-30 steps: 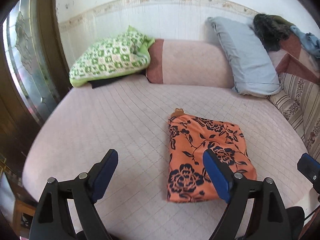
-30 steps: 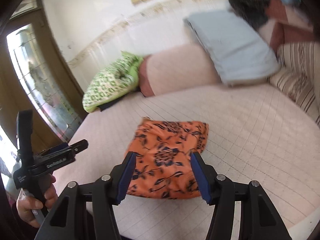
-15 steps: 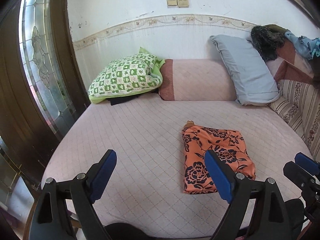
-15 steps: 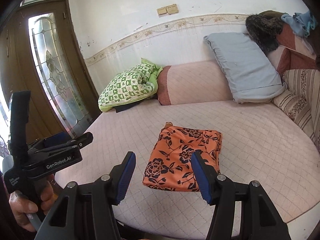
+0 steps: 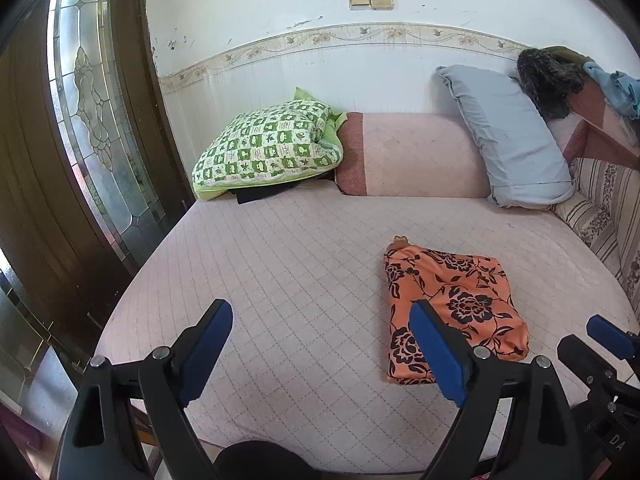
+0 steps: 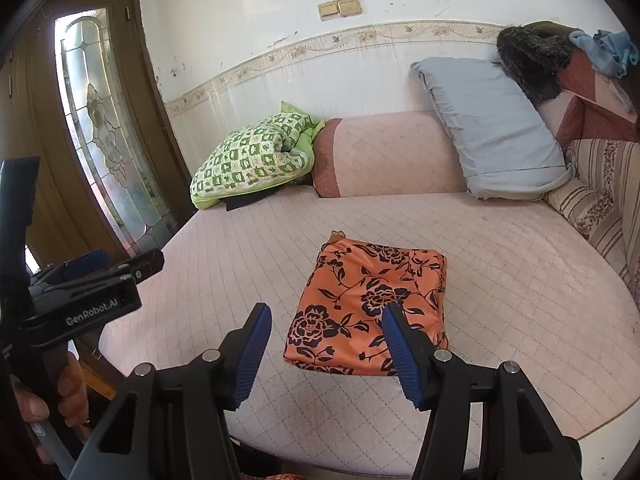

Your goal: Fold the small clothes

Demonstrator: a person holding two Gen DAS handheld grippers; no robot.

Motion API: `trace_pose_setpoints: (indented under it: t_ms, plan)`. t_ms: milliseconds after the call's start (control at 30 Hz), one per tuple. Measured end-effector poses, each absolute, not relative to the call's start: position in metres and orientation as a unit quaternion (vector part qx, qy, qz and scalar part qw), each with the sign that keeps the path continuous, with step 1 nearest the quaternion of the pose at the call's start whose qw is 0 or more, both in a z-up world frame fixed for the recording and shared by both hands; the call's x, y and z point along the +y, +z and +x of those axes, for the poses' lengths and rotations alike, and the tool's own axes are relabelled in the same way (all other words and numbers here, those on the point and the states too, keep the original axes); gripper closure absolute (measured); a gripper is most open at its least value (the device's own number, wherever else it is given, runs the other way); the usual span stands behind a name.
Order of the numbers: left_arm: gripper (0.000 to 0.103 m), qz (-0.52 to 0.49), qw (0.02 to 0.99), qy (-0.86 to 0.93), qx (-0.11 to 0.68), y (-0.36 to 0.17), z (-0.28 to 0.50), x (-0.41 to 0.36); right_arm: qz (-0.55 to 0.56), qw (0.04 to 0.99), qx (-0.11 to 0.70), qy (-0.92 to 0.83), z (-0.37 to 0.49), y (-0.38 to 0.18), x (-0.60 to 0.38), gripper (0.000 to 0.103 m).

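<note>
An orange garment with black flowers (image 5: 452, 304) (image 6: 370, 300) lies folded into a flat rectangle on the pink quilted bed (image 5: 288, 264) (image 6: 512, 280). My left gripper (image 5: 320, 344) hangs open above the bed's near edge, to the left of the garment, holding nothing. My right gripper (image 6: 326, 340) is open too, held back from the garment's near edge with nothing between its pads. In the right wrist view a hand at the left holds the left gripper's body (image 6: 80, 296); the right gripper's tip (image 5: 608, 336) shows at the right of the left wrist view.
A green checked pillow (image 5: 268, 144), a pink bolster (image 5: 416, 156) and a grey-blue pillow (image 5: 508, 140) line the back wall. Striped cushions (image 5: 604, 208) and piled clothes (image 5: 548, 80) sit at the right. A wooden door with leaded glass (image 5: 92, 120) stands at the left.
Both grippers have pulled back and risen away from the folded garment, which now lies farther off in both views. The garment itself has not moved.
</note>
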State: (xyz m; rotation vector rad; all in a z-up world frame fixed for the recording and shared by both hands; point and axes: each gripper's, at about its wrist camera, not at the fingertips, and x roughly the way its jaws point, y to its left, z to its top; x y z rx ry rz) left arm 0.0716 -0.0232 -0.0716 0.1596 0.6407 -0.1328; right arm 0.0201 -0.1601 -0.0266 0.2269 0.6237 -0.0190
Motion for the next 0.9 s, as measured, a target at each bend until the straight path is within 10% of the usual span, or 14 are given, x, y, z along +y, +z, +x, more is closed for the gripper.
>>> trace_pose_setpoints:
  t_ms: [900]
  plan:
    - [0.013, 0.071, 0.952, -0.033, 0.296, -0.067, 0.069, -0.005, 0.104, 0.947, 0.303, 0.000, 0.020, -0.037, -0.159, 0.042]
